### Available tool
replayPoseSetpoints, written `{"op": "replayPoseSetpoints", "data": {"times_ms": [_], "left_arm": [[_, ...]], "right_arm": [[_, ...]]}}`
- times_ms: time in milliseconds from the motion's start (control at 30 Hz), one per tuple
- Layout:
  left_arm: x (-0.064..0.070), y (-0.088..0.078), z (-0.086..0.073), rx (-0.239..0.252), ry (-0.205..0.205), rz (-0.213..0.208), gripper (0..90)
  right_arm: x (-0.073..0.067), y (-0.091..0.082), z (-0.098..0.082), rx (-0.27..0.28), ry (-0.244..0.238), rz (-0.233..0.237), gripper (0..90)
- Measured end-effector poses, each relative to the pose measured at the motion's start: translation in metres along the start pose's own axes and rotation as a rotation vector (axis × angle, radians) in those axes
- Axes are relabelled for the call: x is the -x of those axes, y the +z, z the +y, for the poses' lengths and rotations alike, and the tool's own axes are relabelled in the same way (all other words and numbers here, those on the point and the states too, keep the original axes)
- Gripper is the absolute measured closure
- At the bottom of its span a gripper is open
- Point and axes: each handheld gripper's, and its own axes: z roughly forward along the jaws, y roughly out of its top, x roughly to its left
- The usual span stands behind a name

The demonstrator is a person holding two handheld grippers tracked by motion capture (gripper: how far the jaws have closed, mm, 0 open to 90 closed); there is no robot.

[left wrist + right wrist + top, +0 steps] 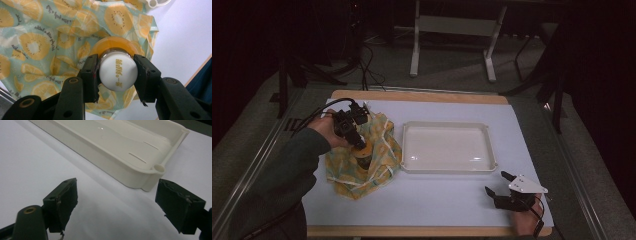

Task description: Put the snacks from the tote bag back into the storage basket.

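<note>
One bottle (118, 72) with a white cap and an orange body stands on one crumpled cloth (379, 145) printed with orange slices, near the left edge of the table (437, 205). One empty white tray (447, 167) lies at the middle of the table. Two handheld grippers are present: the left gripper (117, 75) at the bottle, the right gripper (497, 182) near the front right corner.

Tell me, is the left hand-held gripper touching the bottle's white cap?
Touching. In the left gripper view, the left hand-held gripper has both black pads pressed against the sides of the white cap, with no gap showing.
</note>
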Motion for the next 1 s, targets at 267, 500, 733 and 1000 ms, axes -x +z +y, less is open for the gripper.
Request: {"op": "replayPoseSetpoints", "data": {"times_ms": [267, 500, 733, 1000], "left_arm": [[0.001, -0.001, 0.001, -0.017, 0.046, -0.007, 58.3], [-0.003, -0.001, 0.001, -0.004, 0.113, -0.021, 58.5], [0.002, -0.005, 0.000, 0.015, 0.167, 0.011, 58.7], [0.001, -0.019, -0.001, 0.020, 0.178, 0.016, 58.7]], "right_arm": [[0.000, 0.000, 0.000, 0.000, 0.000, 0.000, 17.7], [0.000, 0.000, 0.000, 0.001, 0.000, 0.000, 17.7], [0.000, 0.000, 0.000, -0.001, -0.005, -0.001, 17.7], [-0.001, 0.000, 0.000, -0.003, -0.004, -0.001, 17.7]]}}
